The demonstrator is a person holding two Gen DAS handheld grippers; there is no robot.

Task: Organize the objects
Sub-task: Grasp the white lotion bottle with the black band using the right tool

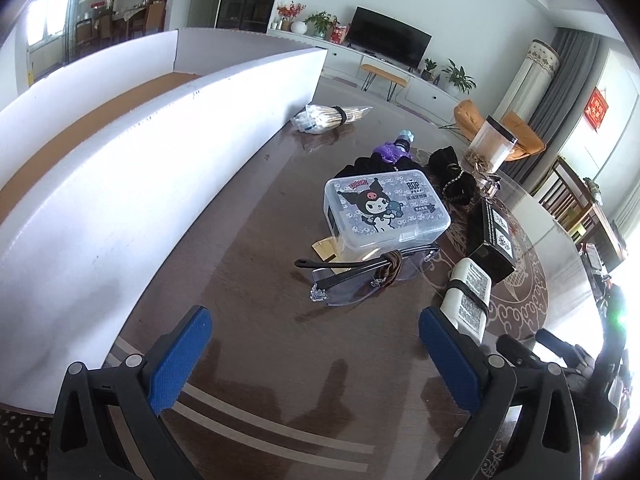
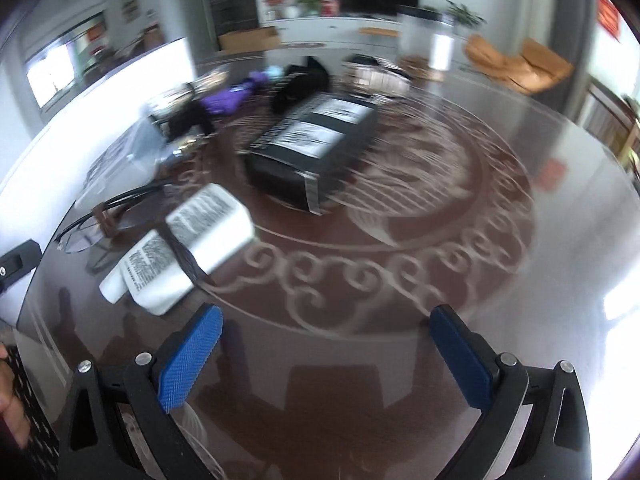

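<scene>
My left gripper (image 1: 316, 328) is open and empty above the dark table, just short of a pair of glasses (image 1: 360, 276) with a brown band on them. Behind them lies a clear plastic box with a cartoon lid (image 1: 384, 212). A white tube bound with a black band (image 1: 468, 300) lies by the right fingertip. A black box with white labels (image 1: 492, 236) lies beyond it. My right gripper (image 2: 326, 332) is open and empty over the table; this view is blurred. The white tube (image 2: 188, 248), glasses (image 2: 104, 216) and black box (image 2: 312, 148) lie ahead-left of it.
A large white cardboard box (image 1: 160, 152), open on top, stands along the left. A bundle of sticks in plastic (image 1: 332, 118), a purple and blue item (image 1: 396, 148), black cloth pouches (image 1: 452, 176) and a clear canister (image 1: 492, 144) lie farther back. The round table edge (image 2: 580, 320) curves right.
</scene>
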